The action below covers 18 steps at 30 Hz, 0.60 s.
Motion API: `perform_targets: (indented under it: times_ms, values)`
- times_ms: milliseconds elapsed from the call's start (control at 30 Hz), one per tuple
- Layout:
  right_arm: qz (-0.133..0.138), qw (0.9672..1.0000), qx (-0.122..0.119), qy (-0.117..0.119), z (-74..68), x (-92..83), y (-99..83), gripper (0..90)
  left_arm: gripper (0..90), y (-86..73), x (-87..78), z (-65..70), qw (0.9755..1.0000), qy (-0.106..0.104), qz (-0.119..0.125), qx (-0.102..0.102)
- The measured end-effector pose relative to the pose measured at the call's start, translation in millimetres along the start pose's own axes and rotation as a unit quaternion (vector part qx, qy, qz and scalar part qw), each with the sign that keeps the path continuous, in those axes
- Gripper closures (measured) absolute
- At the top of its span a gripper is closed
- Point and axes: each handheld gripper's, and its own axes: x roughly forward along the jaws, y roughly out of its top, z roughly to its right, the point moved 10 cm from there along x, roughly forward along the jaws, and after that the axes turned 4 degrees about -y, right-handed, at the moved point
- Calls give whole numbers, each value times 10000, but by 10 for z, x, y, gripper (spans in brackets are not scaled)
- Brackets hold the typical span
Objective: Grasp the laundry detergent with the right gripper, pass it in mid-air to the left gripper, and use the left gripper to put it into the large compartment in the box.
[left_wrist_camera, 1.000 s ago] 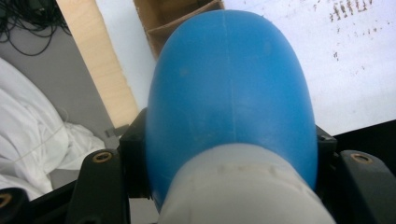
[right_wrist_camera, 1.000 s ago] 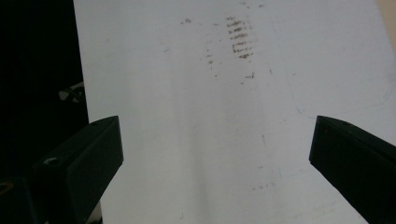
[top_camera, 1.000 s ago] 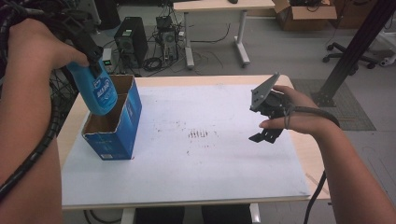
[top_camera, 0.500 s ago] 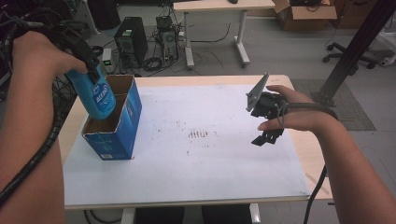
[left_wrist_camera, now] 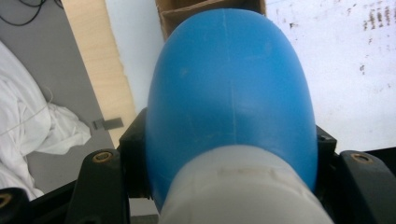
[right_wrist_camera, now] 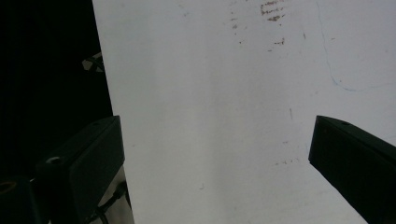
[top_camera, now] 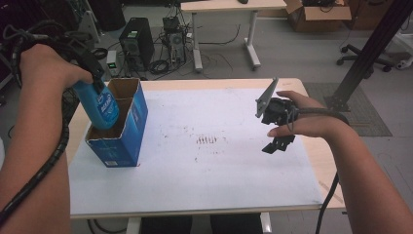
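At the left of the high view, the left gripper (top_camera: 95, 85) has its fingers clamped on a blue plastic bottle with a white cap end (top_camera: 101, 106), holding it tilted with its lower end inside the open top of a blue cardboard box (top_camera: 124, 141). The box stands on the left part of the white-topped counter (top_camera: 204, 180). In the left gripper view the bottle (left_wrist_camera: 229, 93) bulges between the black fingers. At centre right, the right gripper (top_camera: 277, 145) hangs above the counter, its fingers spread apart with nothing between them.
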Motion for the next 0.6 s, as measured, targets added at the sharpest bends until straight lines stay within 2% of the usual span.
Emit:
perform_targets:
  times_ms: [300,600]
  values:
    - [24,10000,2,29,-3,32,15,33,386,-26,142,-18,9999,20,46,-154]
    - [38,10000,4,21,-11,27,15,33,386,-47,338,-18,9998,42,45,-179]
